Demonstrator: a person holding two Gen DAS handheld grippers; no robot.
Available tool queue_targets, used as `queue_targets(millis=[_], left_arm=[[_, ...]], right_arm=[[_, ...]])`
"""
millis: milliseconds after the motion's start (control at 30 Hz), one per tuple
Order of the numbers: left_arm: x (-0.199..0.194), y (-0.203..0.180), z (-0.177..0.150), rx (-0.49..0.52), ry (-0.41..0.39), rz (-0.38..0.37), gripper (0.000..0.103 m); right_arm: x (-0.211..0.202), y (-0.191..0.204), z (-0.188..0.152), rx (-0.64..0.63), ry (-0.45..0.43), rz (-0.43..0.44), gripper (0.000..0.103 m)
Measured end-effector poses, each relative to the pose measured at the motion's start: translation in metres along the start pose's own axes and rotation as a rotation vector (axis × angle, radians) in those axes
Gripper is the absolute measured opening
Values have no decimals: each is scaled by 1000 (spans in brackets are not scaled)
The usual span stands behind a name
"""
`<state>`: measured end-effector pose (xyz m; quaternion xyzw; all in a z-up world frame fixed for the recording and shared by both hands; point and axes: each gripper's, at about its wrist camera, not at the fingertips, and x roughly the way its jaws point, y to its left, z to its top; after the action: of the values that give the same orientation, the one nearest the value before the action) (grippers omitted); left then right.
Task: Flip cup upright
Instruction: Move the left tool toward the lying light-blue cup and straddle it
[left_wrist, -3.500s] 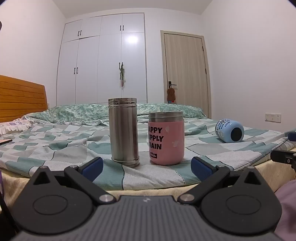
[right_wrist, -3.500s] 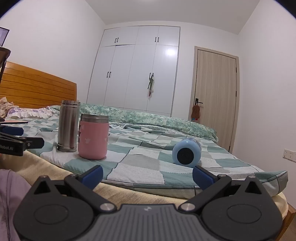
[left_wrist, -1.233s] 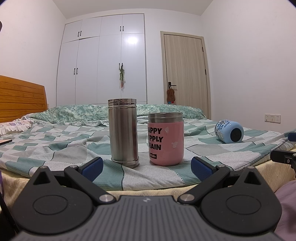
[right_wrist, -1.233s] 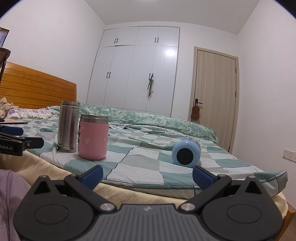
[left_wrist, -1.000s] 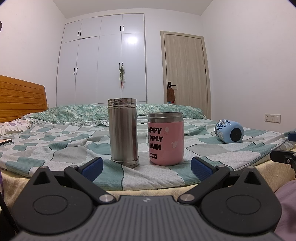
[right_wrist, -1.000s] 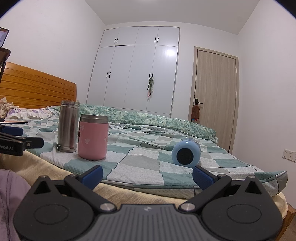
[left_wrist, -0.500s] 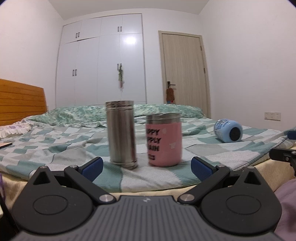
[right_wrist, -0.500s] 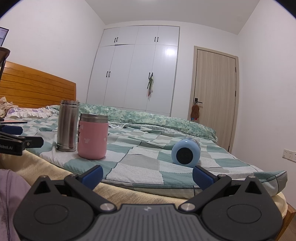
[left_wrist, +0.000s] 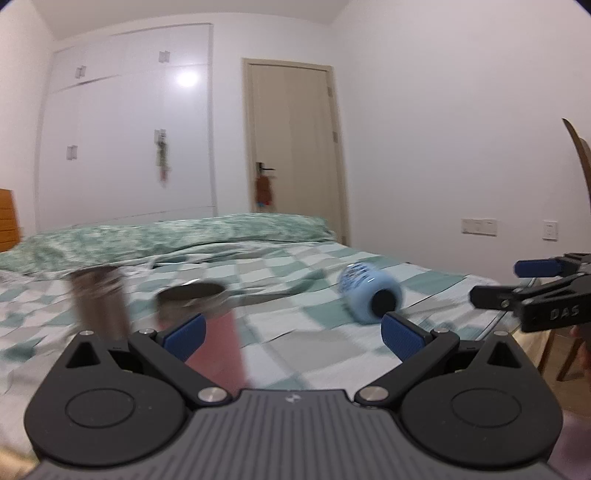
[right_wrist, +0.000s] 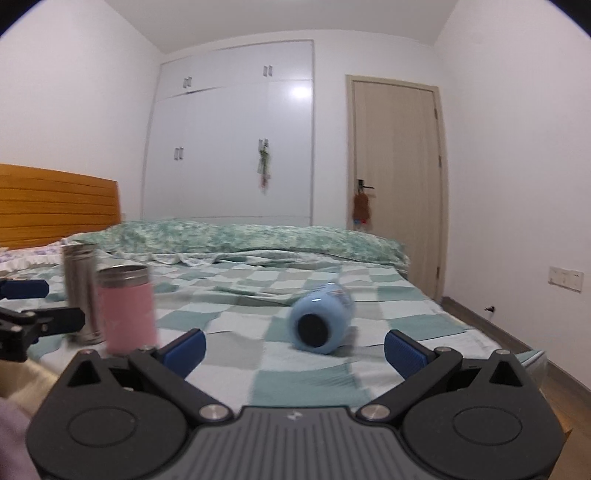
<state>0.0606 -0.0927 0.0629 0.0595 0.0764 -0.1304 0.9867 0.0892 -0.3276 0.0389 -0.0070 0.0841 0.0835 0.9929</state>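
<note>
While lying on its side on the checked bedspread, seen with its long axis roughly level and running away from the cameras: the pale blue cup, dark round end turned toward the lenses, the other end aimed back toward the green quilt at the head of the covers. Smooth, rounded and barrel-shaped, with a patch of small blue print near the far end, legible in neither view through motion blur; which end is the mouth, impossible to tell. Well to the left of the blue cup, standing upright and just beside each other: a pink tumbler with a steel rim and, left of and behind it, a taller steel flask; contents of neither visible. Framing the blue cup from the near side, not touching it: the right gripper, blue-padded fingers spread wide and holding nothing. Left of the blue cup and nearer the pink tumbler: the left gripper, likewise spread wide with nothing between its pads, the blue cup just above its right pad and the blurred steel flask off to its left. Behind the blue cup, across the room: white wardrobe doors and a wooden door.
</note>
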Motion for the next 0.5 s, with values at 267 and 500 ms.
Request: queue_targets(millis=[267,500], left_arm=[[89,-36,48,46,117,-75,103],[162,-51,66,53,253,-106,103]], right_arm=[[40,-58,22,-7,81,-36,103],[80,-97,31,-7,172,-37,103]])
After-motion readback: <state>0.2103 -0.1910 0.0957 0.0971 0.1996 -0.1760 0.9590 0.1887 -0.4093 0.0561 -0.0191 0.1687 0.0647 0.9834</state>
